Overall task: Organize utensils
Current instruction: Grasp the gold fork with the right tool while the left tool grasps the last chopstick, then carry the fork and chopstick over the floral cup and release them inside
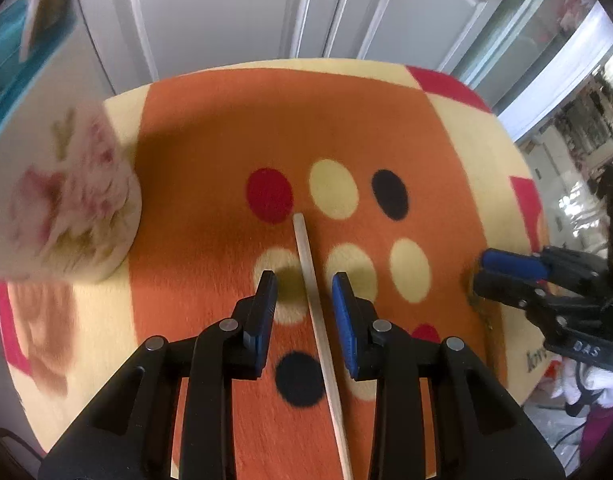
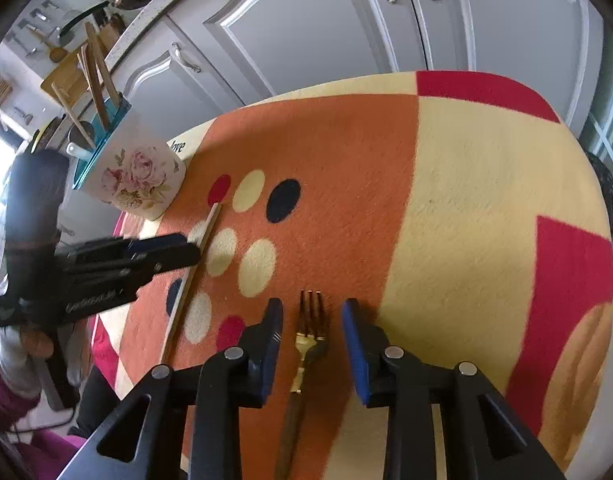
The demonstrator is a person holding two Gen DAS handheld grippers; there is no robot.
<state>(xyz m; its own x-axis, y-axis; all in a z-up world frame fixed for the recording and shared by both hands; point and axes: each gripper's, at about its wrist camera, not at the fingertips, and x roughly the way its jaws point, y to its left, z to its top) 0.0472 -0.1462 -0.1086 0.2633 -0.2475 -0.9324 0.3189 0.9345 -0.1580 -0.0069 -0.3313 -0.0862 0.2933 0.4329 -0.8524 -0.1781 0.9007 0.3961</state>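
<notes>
We hold the left gripper (image 1: 304, 286) tilted steeply down over the table, its jaws apart. Between them lies a pale wooden chopstick (image 1: 315, 312), flat on the cloth and clear of both blue pads (image 1: 343, 312); it runs from beneath the gripper body forward past the fingertips, its far end stopping just short of a red dot. No pad presses on it.

Our right gripper (image 2: 312, 308) likewise stands with its jaws parted. A gold fork (image 2: 311, 320) with a dark handle lies on the cloth in the gap, tines pointing ahead of the fingertips, handle running back under the gripper. We see a gap on both sides of the fork, so nothing is gripped.

Further out, left of the left gripper, stands a utensil holder (image 2: 140, 178) with a rose pattern and a teal back; in the right wrist view several wooden utensils (image 2: 96, 80) stick up from it. Everything rests on a tablecloth (image 2: 466, 200) of orange, cream and red blocks with coloured dots. Beyond the table's far edge are grey cabinet doors (image 2: 314, 28).
</notes>
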